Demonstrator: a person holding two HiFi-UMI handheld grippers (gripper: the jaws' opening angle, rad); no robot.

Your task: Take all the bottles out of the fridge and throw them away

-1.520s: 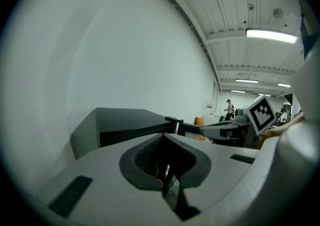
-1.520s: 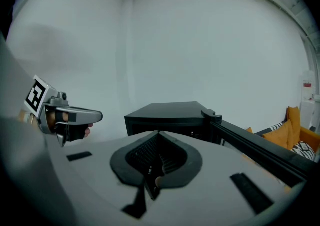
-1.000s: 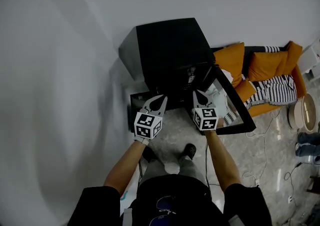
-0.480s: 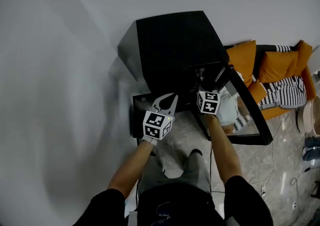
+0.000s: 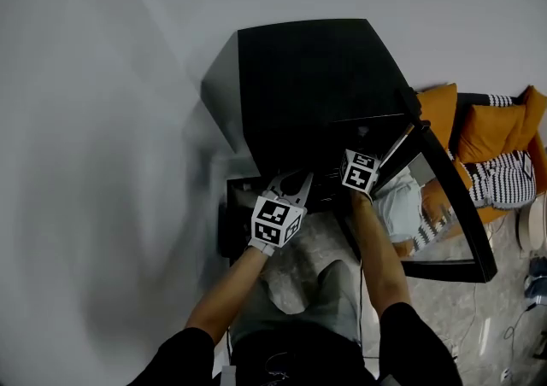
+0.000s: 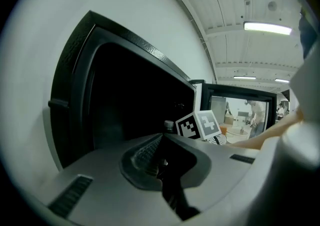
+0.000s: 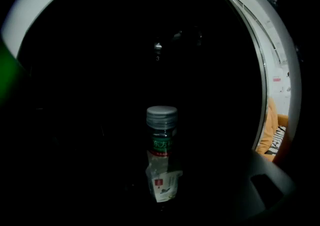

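A level, centred approach is called for before the right gripper (image 5: 361, 160), its jaws just opened wide with nothing between them, is closed. The clear plastic bottle with a grey cap (image 7: 161, 152) is seen upright, dead ahead of it, inside the open black box-shaped fridge (image 5: 308, 77). The left gripper (image 5: 291, 181) is held closed and empty at the fridge's mouth.

bottle (image 7: 161, 156) upright in fridge (image 5: 301, 77)

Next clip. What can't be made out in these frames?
- Right gripper view: darkness inside the fridge hides everything except one bottle, so any further bottles cannot be told.
- Left gripper view: the left gripper covers that bottle except its cap.
- Head view: the fridge's top hides its inside.
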